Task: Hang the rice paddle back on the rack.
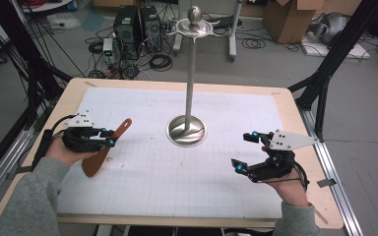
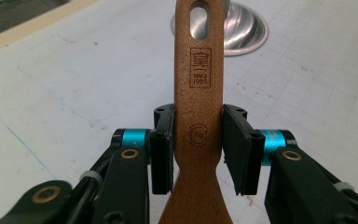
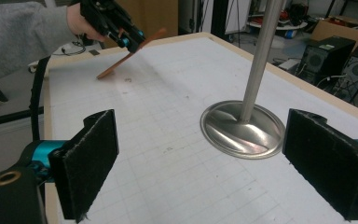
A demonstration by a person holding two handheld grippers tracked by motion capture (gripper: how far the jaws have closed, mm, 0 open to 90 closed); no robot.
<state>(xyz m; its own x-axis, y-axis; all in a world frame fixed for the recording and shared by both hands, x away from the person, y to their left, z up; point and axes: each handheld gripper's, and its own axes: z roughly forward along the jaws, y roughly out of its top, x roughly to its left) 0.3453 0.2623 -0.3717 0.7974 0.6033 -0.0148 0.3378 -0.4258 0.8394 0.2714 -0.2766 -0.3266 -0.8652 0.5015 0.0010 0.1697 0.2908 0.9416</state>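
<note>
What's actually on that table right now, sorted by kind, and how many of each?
Wooden spatula: 1, held off the mat between the left gripper's fingers
Metal stand with a tall pole and hooks on top: 1
Hand-held grippers: 2, the left one and the right gripper, which is open with nothing in it
White grid mat: 1
Total: 5

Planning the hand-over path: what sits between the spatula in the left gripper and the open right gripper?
The metal stand stands slightly beyond the line from wooden spatula to right gripper; otherwise bare gridded mat, per the high view.
</note>
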